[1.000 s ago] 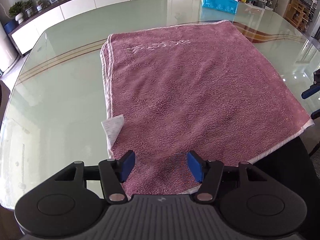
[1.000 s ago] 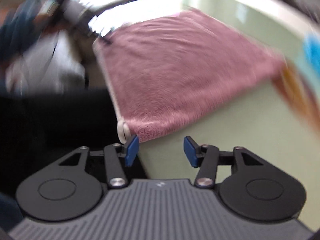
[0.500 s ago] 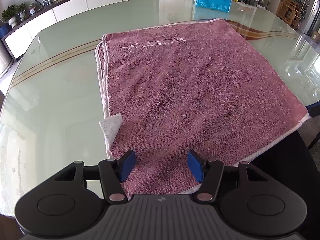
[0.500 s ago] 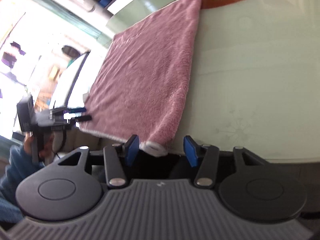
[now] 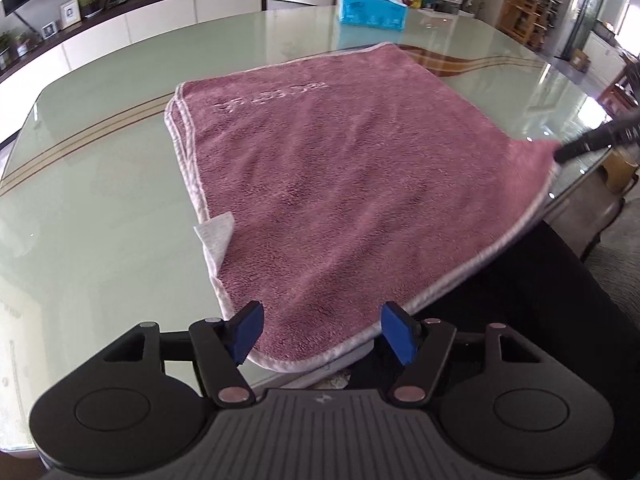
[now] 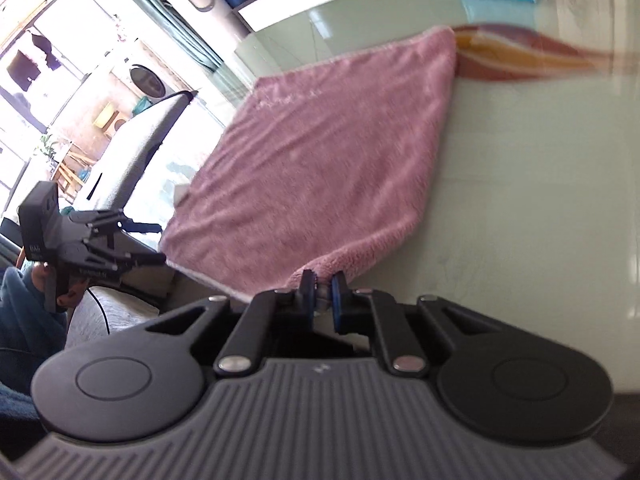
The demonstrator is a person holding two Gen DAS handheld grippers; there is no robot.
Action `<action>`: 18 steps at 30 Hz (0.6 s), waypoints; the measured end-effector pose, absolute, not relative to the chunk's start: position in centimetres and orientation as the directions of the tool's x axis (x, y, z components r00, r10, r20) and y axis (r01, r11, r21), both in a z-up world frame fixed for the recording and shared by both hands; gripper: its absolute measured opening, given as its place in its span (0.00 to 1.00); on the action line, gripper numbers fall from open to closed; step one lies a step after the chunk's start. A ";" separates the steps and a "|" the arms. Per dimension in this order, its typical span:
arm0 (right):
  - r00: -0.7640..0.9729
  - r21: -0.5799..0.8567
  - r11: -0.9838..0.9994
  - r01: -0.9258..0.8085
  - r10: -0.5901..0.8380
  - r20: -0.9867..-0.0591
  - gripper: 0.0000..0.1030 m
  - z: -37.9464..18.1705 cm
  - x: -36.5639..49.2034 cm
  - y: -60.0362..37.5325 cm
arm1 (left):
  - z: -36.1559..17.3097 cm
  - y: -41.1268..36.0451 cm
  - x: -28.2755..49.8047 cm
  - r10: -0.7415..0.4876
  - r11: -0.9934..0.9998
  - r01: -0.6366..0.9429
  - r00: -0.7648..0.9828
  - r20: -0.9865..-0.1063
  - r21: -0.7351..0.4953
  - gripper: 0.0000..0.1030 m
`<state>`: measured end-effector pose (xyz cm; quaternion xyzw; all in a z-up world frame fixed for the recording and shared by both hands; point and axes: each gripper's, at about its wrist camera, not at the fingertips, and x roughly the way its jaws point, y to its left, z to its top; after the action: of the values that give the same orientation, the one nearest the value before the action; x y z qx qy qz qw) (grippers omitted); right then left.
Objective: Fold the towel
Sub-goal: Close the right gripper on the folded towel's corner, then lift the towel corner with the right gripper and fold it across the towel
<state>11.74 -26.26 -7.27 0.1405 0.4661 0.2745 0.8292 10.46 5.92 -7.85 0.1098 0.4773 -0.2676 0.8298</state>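
A dusty-pink towel (image 5: 340, 184) lies folded flat on the glass table (image 5: 100, 200), its near edge hanging over the table's rim. My left gripper (image 5: 324, 334) hovers at the near left corner, jaws opening; the corner lies between the blue pads, which do not press on it. My right gripper (image 6: 320, 296) is shut on the near right corner of the towel (image 6: 328, 152), bunching the cloth between its pads. In the left wrist view its dark fingers (image 5: 580, 146) pinch that slightly raised corner. A hand holds the left gripper (image 6: 92, 248) at the towel's other corner.
A white care label (image 5: 216, 236) sticks out from the towel's left edge. A blue tissue box (image 5: 372, 10) stands at the far side of the table. A low white cabinet (image 5: 160, 24) runs behind the table. Chairs and shelves stand to the right.
The right gripper's jaws have shut on the towel's near right corner, which now sits slightly raised. The left gripper's jaws have spread a little wider and it has shifted along the near edge.
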 end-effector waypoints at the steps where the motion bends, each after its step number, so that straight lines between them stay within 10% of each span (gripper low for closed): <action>1: 0.420 0.488 0.805 -0.337 0.592 -0.688 0.08 -6.7 12.3 -25.8 | -8.0 5.9 10.4 -0.343 0.827 0.557 0.394 -0.853 -0.075 0.67; 18: 0.506 0.386 0.760 -0.523 0.641 -0.578 0.08 -0.2 29.2 -12.1 | -9.1 7.0 10.2 -0.435 0.749 0.645 0.307 -0.847 -0.151 0.78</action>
<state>29.18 -12.09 -0.24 0.0807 0.3657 0.3365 0.8640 10.22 7.00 -9.14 0.1089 0.4828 -0.3372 0.8009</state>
